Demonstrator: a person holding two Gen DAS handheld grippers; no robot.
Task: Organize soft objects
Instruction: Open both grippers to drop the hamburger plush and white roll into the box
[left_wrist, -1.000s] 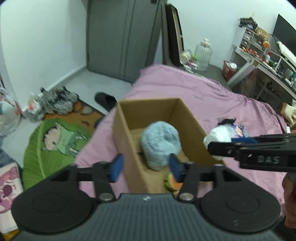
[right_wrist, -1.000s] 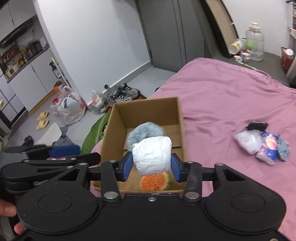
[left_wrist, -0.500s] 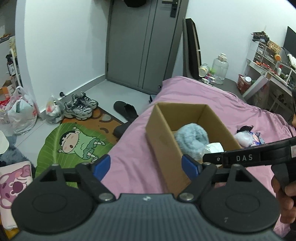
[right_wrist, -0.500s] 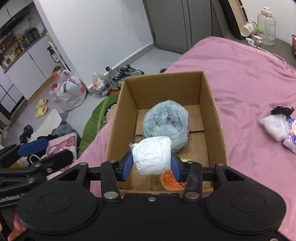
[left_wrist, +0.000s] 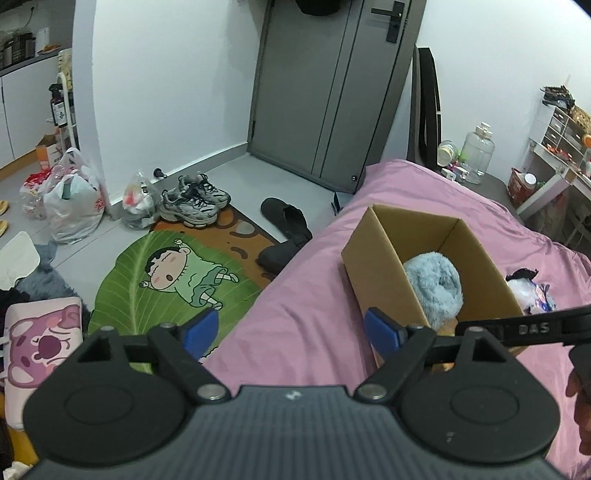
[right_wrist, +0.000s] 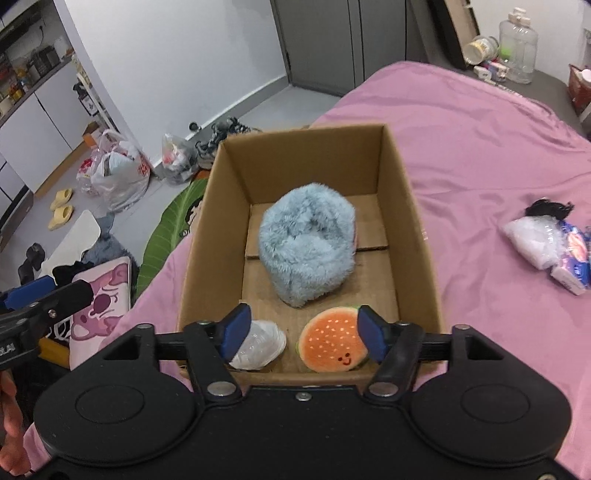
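Soft items left to sort: the small pile (right_wrist: 550, 247) on the pink bed cover (right_wrist: 480, 147), a white fluffy bag, a blue-printed packet, something black behind them. From the right gripper (right_wrist: 301, 328) it lies off to the right and a bit ahead, well apart from the cardboard box (right_wrist: 417, 229). Pile's long axis runs roughly near-to-far, slanting right as it nears the gripper.

Right gripper: jaws opening, hanging over the box's near end. White wrapped bundle (right_wrist: 264, 345) sits on the box floor just by the left finger, no squeeze visible, so released imo. Watermelon plush (right_wrist: 332, 341) is beside it under the right finger; blue furry item (right_wrist: 308, 243) farther in, mid-box.

Left gripper (left_wrist: 291, 330): jaws opening, wide, nothing between them, only bed cover and floor mat (left_wrist: 173, 273) beyond. Box is to its right, w/ the pile past the box's far side, partly hidden behind the other tool's arm.

Judgement: right hand is nearer the pile w/ a clear path over the cover; left would have to cross the box. Next move prob. a swing right & forward, fingers set across the pile's short side.
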